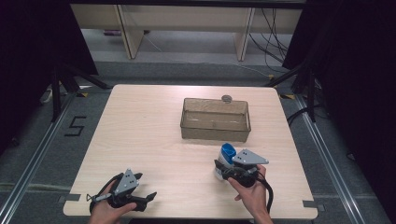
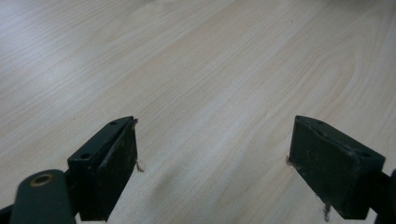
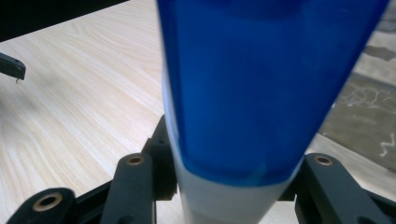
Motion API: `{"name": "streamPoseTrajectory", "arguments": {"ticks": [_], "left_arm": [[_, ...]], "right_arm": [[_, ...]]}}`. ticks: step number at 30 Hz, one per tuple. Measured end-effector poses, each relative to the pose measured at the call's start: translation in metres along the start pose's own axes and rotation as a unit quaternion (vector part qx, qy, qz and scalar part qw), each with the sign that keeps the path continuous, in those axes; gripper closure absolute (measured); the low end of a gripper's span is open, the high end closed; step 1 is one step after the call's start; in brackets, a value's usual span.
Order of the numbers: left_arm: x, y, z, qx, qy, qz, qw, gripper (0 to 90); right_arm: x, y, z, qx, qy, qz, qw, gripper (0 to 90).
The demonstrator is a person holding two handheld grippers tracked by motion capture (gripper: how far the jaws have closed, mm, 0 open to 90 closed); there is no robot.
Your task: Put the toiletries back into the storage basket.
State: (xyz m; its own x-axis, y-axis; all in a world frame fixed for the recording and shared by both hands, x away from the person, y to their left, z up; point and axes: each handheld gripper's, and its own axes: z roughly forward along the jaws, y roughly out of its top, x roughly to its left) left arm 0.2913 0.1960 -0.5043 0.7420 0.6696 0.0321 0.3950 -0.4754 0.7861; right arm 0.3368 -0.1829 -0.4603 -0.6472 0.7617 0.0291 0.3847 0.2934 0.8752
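Note:
A white bottle with a blue cap [image 1: 226,157] stands at the near right of the wooden table [image 1: 140,130]. My right gripper [image 1: 223,170] is shut on its white body, held by a hand at the table's front edge. In the right gripper view the bottle [image 3: 261,93] looms close between the black jaws, its blue cap toward the camera, and my right gripper [image 3: 233,191] clamps it low down. At the near left, my left gripper [image 1: 145,199] rests in the other hand. The left gripper view shows the left gripper [image 2: 212,163] open, with bare wood between the pads.
A clear, brownish rectangular bin [image 1: 215,133] sits at the middle right of the table, beyond the bottle. A small round grey object [image 1: 227,98] lies just behind it. Dark stands and cables flank the table on the floor.

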Motion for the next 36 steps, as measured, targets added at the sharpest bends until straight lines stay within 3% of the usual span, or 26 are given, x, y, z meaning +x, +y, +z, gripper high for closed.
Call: {"name": "streamPoseTrajectory", "arguments": {"ticks": [4,5,8,9,10,11,15,16,18,19,21,25,26,36], "left_arm": [[-0.001,0.000,0.001,-0.008,0.001,-0.010,0.9999,15.0],[0.001,0.000,0.000,0.003,0.004,0.004,1.0000,15.0],[0.001,0.000,0.000,0.002,0.003,0.003,1.0000,15.0],[-0.001,0.000,0.001,-0.010,-0.001,-0.012,0.9999,15.0],[-0.001,0.000,0.001,-0.010,-0.001,-0.012,0.9999,15.0],[-0.001,0.000,0.001,-0.009,0.001,-0.012,0.9999,15.0],[0.000,-0.001,0.001,-0.009,-0.002,-0.012,0.9999,15.0],[0.002,0.000,0.000,0.004,0.006,0.003,1.0000,15.0],[0.002,0.000,0.000,0.004,0.006,0.002,1.0000,15.0],[0.001,-0.001,0.001,-0.003,0.001,-0.006,1.0000,15.0],[0.002,-0.001,0.000,0.002,0.001,-0.001,1.0000,15.0],[0.003,-0.001,0.000,0.004,0.002,0.001,1.0000,15.0],[0.001,-0.001,0.001,-0.007,0.000,-0.013,0.9999,15.0],[0.001,-0.001,0.001,-0.007,0.001,-0.013,0.9999,15.0]], "right_arm": [[-0.001,0.005,-0.002,0.007,-0.003,0.000,1.0000,55.9],[-0.003,0.007,-0.002,0.006,-0.003,-0.004,1.0000,55.9],[-0.003,0.010,-0.002,0.005,-0.005,-0.002,1.0000,55.9],[-0.005,0.013,-0.003,0.006,-0.006,-0.012,0.9999,55.9],[-0.004,0.014,-0.004,0.013,-0.005,0.004,0.9999,56.0],[-0.007,0.016,-0.003,0.008,0.000,-0.010,0.9999,56.0],[-0.009,0.021,-0.006,0.011,-0.005,-0.004,0.9999,56.0],[-0.011,0.025,-0.007,0.011,-0.005,-0.004,0.9999,56.0],[-0.010,0.026,-0.008,0.016,-0.005,0.006,0.9998,56.0],[-0.013,0.029,-0.008,0.011,-0.006,-0.005,0.9999,56.0],[-0.015,0.033,-0.009,0.014,-0.002,-0.010,0.9999,56.0],[-0.016,0.039,-0.010,0.009,-0.004,-0.010,0.9999,56.0],[-0.017,0.043,-0.011,0.010,-0.005,-0.015,0.9998,56.0],[-0.021,0.065,-0.010,0.011,-0.002,-0.017,0.9998,56.1]]}}
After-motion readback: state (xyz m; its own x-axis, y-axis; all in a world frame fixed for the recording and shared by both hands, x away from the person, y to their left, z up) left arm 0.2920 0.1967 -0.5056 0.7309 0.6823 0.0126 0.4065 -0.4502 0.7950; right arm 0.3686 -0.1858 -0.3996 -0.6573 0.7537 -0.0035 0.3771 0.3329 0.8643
